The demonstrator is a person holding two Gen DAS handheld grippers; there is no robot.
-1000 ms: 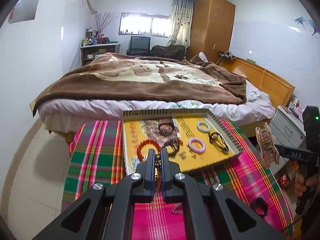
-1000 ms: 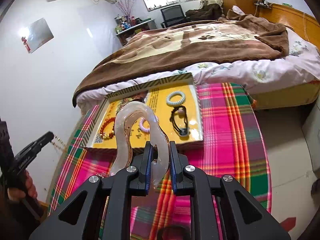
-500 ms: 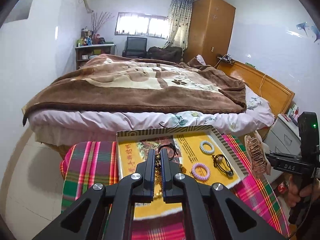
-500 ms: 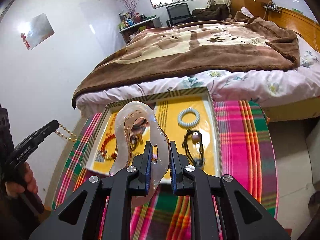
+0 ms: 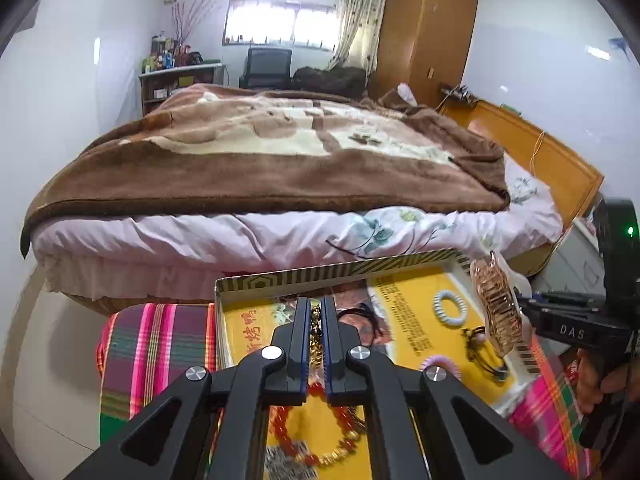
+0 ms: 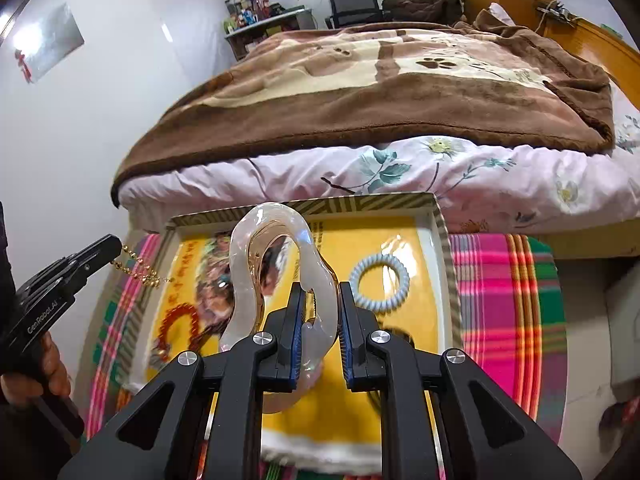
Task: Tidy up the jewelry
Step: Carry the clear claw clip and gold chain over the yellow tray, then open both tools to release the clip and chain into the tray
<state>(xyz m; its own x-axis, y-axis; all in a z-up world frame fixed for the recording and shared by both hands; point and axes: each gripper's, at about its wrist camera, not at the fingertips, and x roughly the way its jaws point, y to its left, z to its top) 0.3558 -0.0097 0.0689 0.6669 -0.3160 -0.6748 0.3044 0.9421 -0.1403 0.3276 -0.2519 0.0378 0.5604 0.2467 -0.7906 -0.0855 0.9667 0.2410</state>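
A yellow-lined tray sits on a plaid-covered table before the bed. My left gripper is shut on a gold bead chain, which hangs from its tip over the tray's left part in the right wrist view. My right gripper is shut on a clear pink hair claw clip, held above the tray; the clip also shows in the left wrist view. In the tray lie a red bead bracelet, a pale blue spiral hair tie, a purple spiral tie and black hair ties.
A bed with a brown blanket stands right behind the table. The plaid cloth covers the table around the tray. A white nightstand is at the right. A wardrobe stands at the back.
Both grippers have moved forward and lower over the tray, each still holding its item. The tray now looks closer and fills the lower part of both views.
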